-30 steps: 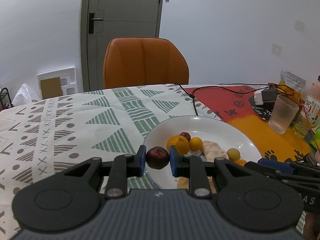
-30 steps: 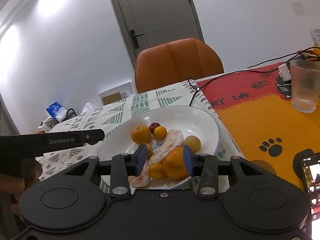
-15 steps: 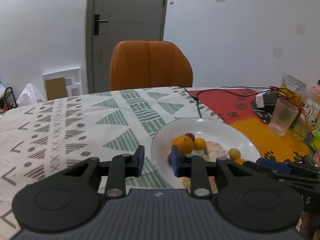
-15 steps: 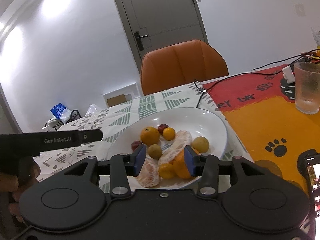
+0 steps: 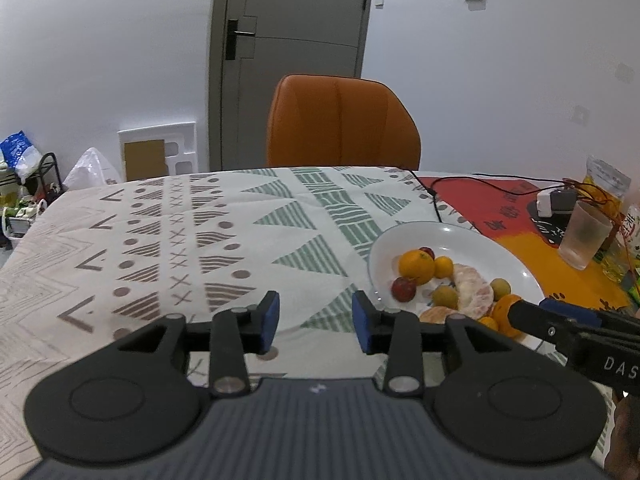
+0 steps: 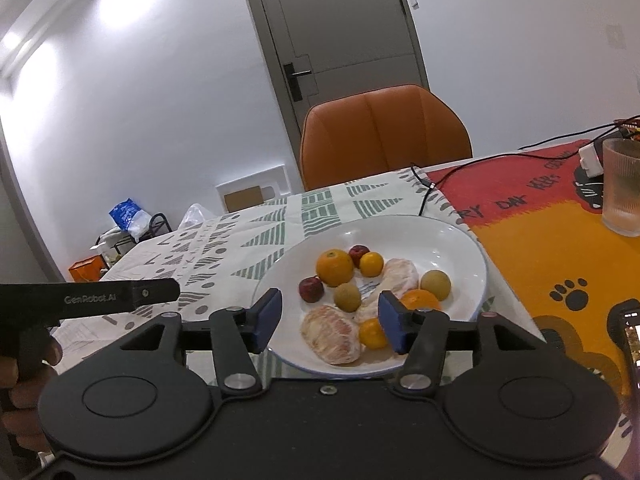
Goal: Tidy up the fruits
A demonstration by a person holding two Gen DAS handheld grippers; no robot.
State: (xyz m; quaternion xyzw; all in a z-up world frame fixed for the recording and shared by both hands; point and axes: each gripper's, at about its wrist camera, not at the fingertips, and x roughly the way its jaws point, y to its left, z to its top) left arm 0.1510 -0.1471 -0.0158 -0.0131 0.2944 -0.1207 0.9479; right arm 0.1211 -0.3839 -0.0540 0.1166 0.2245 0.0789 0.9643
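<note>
A white plate (image 5: 472, 240) (image 6: 448, 236) on the table holds several fruits: an orange (image 5: 416, 266) (image 6: 334, 267), a dark red fruit (image 5: 403, 289) (image 6: 311, 289), peeled pomelo pieces (image 6: 331, 334), small green and orange fruits. My left gripper (image 5: 315, 322) is open and empty, above the patterned cloth left of the plate. My right gripper (image 6: 329, 322) is open and empty, over the plate's near rim; its body also shows in the left wrist view (image 5: 576, 332).
An orange chair (image 5: 342, 122) stands behind the table. A black cable (image 5: 430, 194) runs past the plate. A ribbed glass (image 5: 583, 235) (image 6: 622, 186), a charger and packets are at the right. A phone (image 6: 630, 340) lies at the right edge.
My left gripper let go of the dark red fruit, which now lies on the plate, then drew back left and opened. My right gripper opened wider and pulled back a little.
</note>
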